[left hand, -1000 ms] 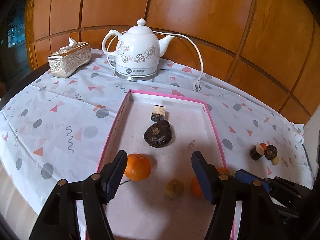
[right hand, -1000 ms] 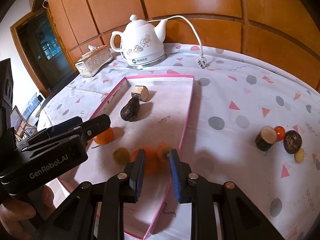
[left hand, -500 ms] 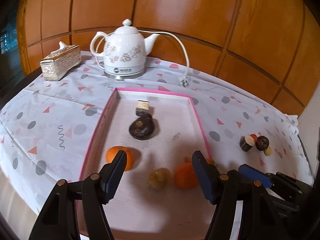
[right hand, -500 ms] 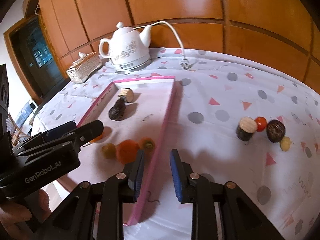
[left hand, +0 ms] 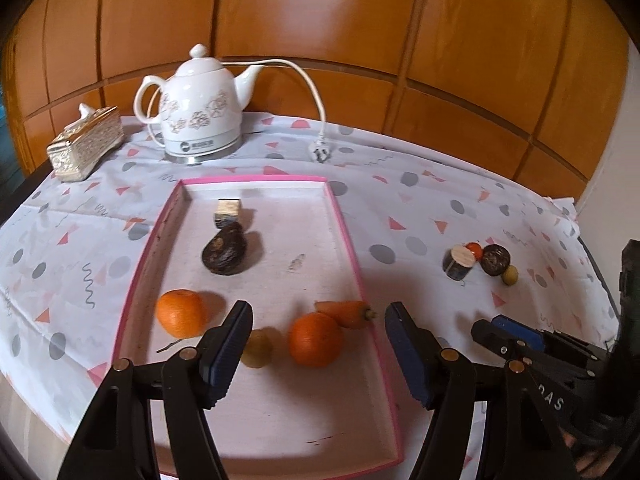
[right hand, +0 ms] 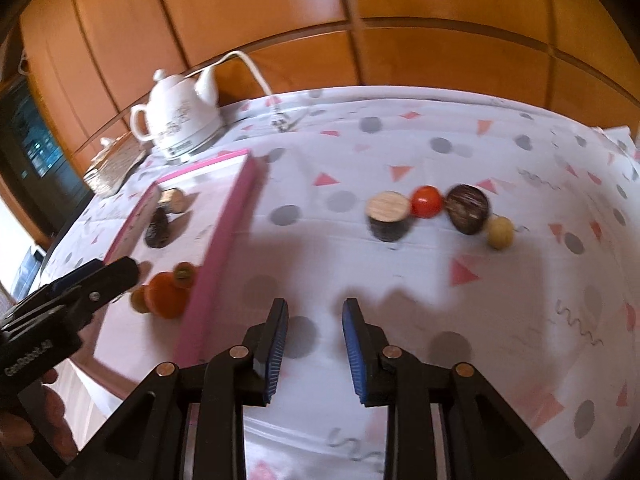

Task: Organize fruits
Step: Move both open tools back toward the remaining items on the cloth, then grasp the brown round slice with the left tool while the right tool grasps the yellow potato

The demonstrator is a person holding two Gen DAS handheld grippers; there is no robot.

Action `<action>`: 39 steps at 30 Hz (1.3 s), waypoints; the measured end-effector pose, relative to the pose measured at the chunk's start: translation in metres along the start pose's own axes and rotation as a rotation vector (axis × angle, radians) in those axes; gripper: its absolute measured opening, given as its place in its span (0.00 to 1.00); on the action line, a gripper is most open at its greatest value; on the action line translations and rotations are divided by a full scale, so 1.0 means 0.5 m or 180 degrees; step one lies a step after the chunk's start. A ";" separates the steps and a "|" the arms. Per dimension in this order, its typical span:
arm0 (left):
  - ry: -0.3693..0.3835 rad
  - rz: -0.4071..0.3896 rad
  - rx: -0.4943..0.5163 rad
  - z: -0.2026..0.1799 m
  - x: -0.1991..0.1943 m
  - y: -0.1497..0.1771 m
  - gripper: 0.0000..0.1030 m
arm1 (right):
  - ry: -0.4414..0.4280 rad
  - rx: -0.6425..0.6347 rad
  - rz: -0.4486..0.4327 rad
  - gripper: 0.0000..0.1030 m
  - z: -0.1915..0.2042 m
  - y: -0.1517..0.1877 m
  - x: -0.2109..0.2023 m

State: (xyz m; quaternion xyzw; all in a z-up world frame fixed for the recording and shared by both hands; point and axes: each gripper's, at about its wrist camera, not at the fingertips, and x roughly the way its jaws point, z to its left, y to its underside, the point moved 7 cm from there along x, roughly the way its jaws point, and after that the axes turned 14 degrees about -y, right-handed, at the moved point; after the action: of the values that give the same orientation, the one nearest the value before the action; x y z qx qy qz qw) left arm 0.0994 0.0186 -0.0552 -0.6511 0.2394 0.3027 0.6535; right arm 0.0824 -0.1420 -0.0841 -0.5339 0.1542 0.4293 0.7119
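your left gripper (left hand: 318, 344) hangs over the near end of the pink tray (left hand: 348, 240), jaws spread and empty — two oranges (left hand: 316, 340), a carrot (left hand: 346, 312) and a small yellowish fruit (left hand: 256, 348) lie below it. your right gripper (right hand: 314, 344) sits over bare tablecloth (right hand: 400, 280), jaws a little apart with nothing between them; they have just been opening. the loose fruits (right hand: 426, 202) lie in a row beyond it, well apart from the tray.

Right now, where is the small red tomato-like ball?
The small red ball sits on the patterned tablecloth right of the pink tray, wedged between the cut wooden log piece and the dark brown round fruit.
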 end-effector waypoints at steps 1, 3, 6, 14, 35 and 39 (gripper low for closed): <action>0.0022 0.0001 0.0029 -0.009 -0.001 0.000 0.67 | 0.0021 0.0026 -0.0010 0.27 -0.009 0.001 -0.004; 0.0063 -0.0001 0.0080 -0.025 -0.002 -0.002 0.67 | 0.0087 0.0084 -0.0037 0.27 -0.032 0.003 -0.013; 0.0132 -0.0022 0.0174 -0.053 -0.006 -0.006 0.67 | 0.0196 0.0196 -0.0079 0.27 -0.073 0.005 -0.028; 0.0286 0.0013 0.0372 -0.128 0.004 -0.013 0.67 | 0.0420 0.0481 -0.0173 0.27 -0.170 0.012 -0.058; 0.0561 0.0170 0.0765 -0.287 0.082 -0.020 0.72 | 0.0656 0.0440 -0.0144 0.27 -0.289 -0.069 -0.035; 0.0583 0.0227 0.0792 -0.306 0.102 -0.019 0.73 | 0.0666 0.0358 -0.0077 0.27 -0.293 -0.077 -0.020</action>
State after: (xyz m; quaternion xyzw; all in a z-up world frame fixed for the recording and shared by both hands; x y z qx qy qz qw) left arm 0.1544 -0.1293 -0.0901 -0.5811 0.3566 0.2331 0.6934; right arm 0.1414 -0.2797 -0.1090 -0.5368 0.2451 0.3533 0.7259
